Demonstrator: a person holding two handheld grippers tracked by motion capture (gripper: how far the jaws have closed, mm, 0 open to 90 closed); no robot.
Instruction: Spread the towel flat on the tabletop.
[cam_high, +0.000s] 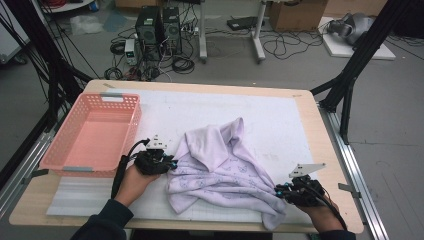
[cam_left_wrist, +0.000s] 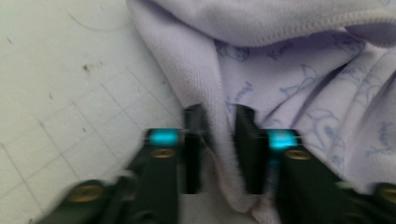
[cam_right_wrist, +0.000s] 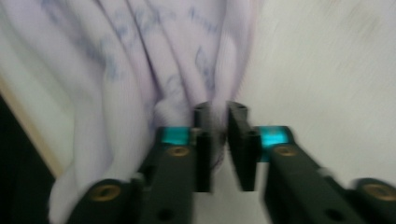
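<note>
Lilac garment crumpled mid-table; left gripper pinches its left edge, right gripper pinches near-right hem; pink basket far left

Both gripper views are blurred. In the left gripper view a fold of the garment lies between the pads, contact unclear. The right gripper likewise straddles cloth. The garment runs off both views' top edges.
</note>
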